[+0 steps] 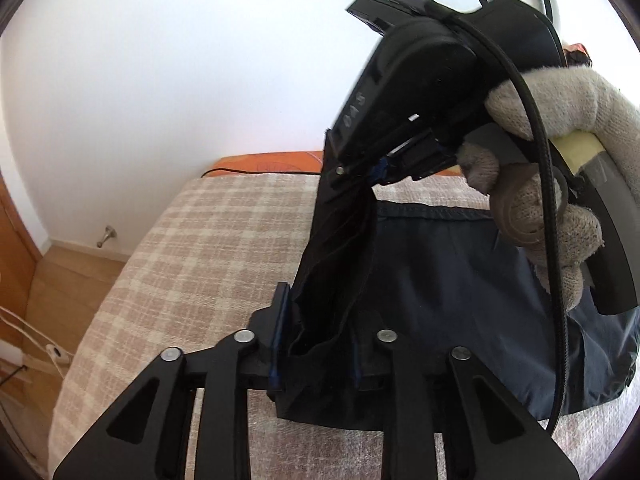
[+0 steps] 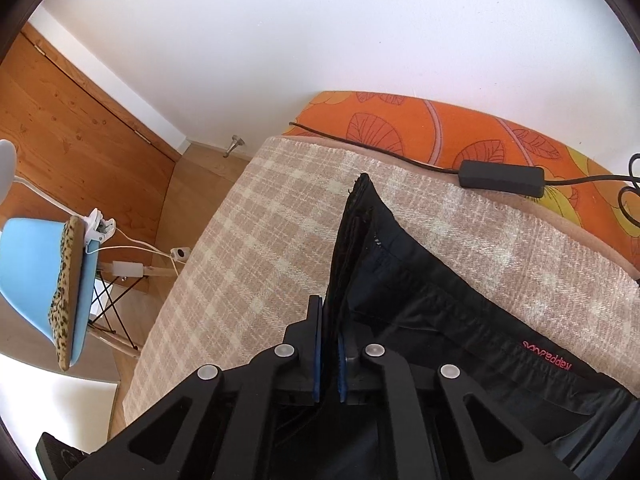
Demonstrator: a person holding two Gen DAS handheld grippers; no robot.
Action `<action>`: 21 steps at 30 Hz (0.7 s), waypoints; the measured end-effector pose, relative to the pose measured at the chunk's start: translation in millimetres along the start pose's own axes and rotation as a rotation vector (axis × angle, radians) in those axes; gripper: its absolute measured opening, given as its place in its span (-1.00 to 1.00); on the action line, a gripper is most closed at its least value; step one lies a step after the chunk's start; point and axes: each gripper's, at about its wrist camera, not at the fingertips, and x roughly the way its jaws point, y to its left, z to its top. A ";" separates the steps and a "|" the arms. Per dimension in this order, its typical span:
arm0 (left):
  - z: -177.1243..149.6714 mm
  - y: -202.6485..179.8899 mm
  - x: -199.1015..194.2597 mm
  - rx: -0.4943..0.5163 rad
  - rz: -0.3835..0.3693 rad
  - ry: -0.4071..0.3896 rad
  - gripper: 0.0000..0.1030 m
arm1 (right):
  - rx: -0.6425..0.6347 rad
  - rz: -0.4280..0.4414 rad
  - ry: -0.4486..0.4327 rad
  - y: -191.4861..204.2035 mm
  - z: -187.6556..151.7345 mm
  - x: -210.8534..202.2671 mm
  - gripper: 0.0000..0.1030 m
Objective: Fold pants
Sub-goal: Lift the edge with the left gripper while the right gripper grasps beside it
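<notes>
Fabric fills the nearest ground in both wrist views: the dark pants (image 1: 460,280) lie spread on a beige checked blanket (image 1: 192,248), with one edge lifted off it; in the left wrist view the left gripper (image 1: 318,354) has a bunched fold of that cloth standing between its blue-padded fingers (image 1: 275,344), the jaws partly apart, and whether the pads actually press the fabric cannot be told from here; just beyond, the raised strip of cloth runs up to the right gripper (image 1: 356,178), which hangs above it clamped tight on the upper end, carried by a person's hand in a grey knitted glove (image 1: 560,168) with a black cable looping past the glove; in the right wrist view the right gripper (image 2: 330,356) shows its two blue pads drawn close together with a thin black edge of the pants (image 2: 420,300) pinched between them, the edge rising forward as a stiff ridge, and the waistband with red lettering (image 2: 547,359) lying just to the right; farther off, a black cable with an inline box (image 2: 500,178) crosses the far edge of the blanket, beside an orange flowered cover (image 2: 420,128); a blue chair (image 2: 40,280) stands on the wooden floor at the left; a white wall (image 2: 320,40) closes the back.
</notes>
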 end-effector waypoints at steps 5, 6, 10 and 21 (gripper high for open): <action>-1.3 10.8 3.7 -0.060 -0.004 0.047 0.06 | 0.003 0.012 -0.017 -7.3 -2.8 -10.9 -0.96; -0.7 12.1 6.3 -0.069 -0.010 0.061 0.06 | 0.005 0.015 -0.017 -8.2 -3.3 -12.2 -0.96; -0.8 14.3 12.3 -0.106 -0.013 0.083 0.06 | 0.005 0.012 -0.029 -9.8 -5.0 -18.6 -0.96; 14.1 -22.0 -18.2 -0.063 -0.113 0.005 -0.92 | 0.000 0.010 -0.087 -24.7 -18.7 -60.2 -0.97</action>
